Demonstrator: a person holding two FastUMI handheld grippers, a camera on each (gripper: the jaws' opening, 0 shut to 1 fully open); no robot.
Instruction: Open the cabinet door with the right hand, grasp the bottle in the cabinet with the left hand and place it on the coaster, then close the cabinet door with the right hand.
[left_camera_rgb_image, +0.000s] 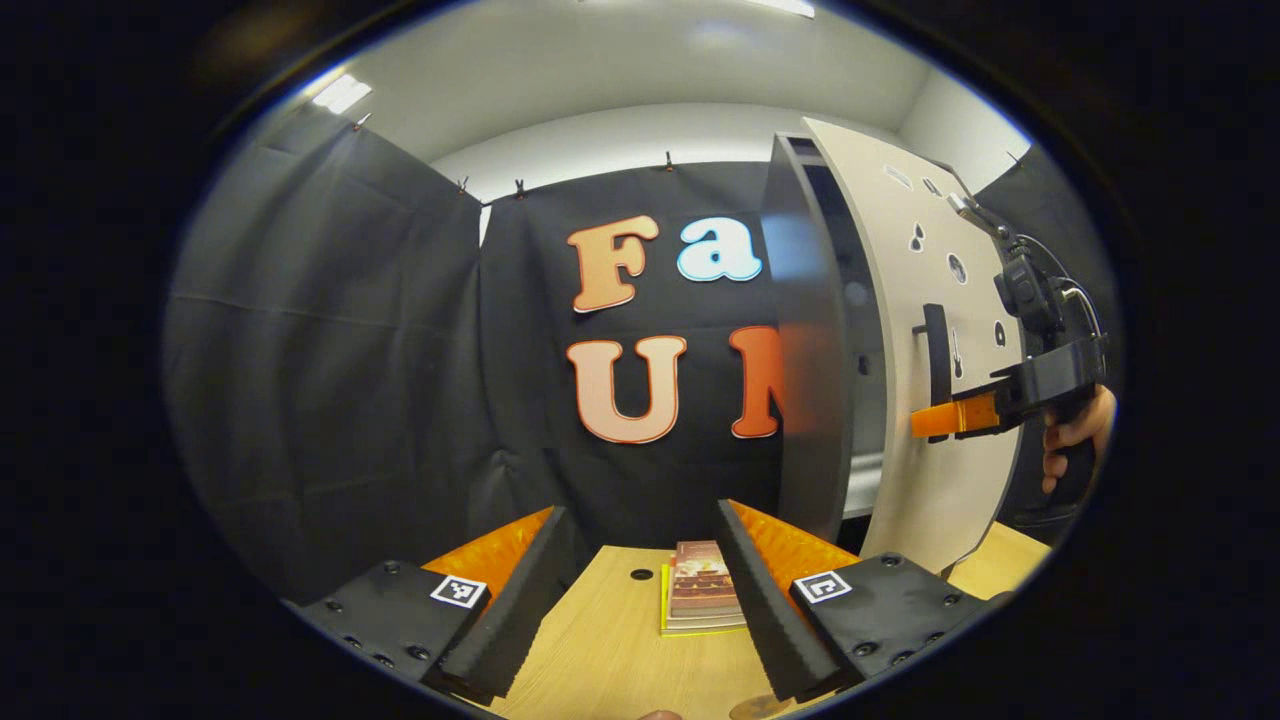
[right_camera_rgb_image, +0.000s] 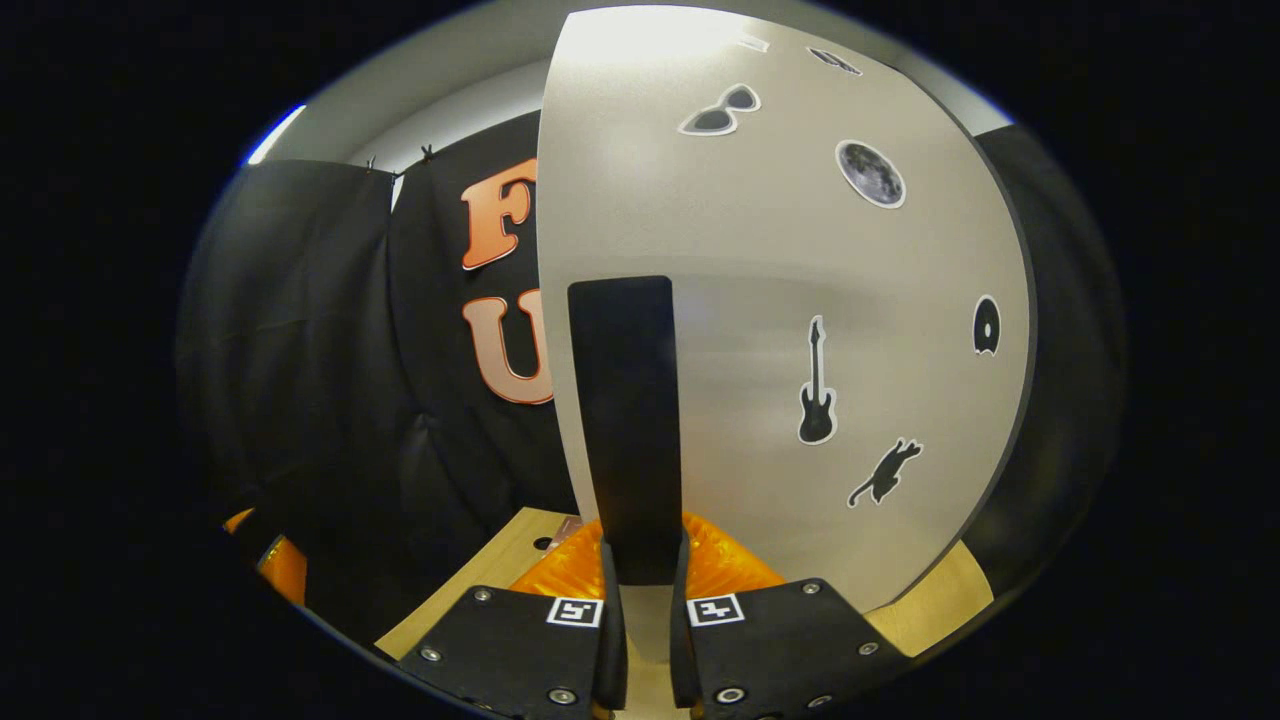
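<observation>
The beige cabinet door (right_camera_rgb_image: 800, 260) stands partly open, with stickers on its face. My right gripper (right_camera_rgb_image: 645, 600) is shut on the door's black vertical handle (right_camera_rgb_image: 625, 420), one finger on each side. In the left gripper view the same door (left_camera_rgb_image: 900, 300) swings out from the grey cabinet (left_camera_rgb_image: 800, 350). There a hand holds the right gripper (left_camera_rgb_image: 935, 420) at the handle (left_camera_rgb_image: 937, 350). The gap behind the door (left_camera_rgb_image: 850, 330) is dark and I cannot make out what is inside. My left gripper (left_camera_rgb_image: 640, 510) is open above the wooden table (left_camera_rgb_image: 610, 640), holding nothing. A brown round edge (left_camera_rgb_image: 760, 708), perhaps the coaster, peeks in at the bottom.
A small stack of books (left_camera_rgb_image: 702, 590) lies on the table between my left fingers. A dark hole (left_camera_rgb_image: 641, 575) sits in the tabletop beside it. Black cloth walls close the booth behind and to the left.
</observation>
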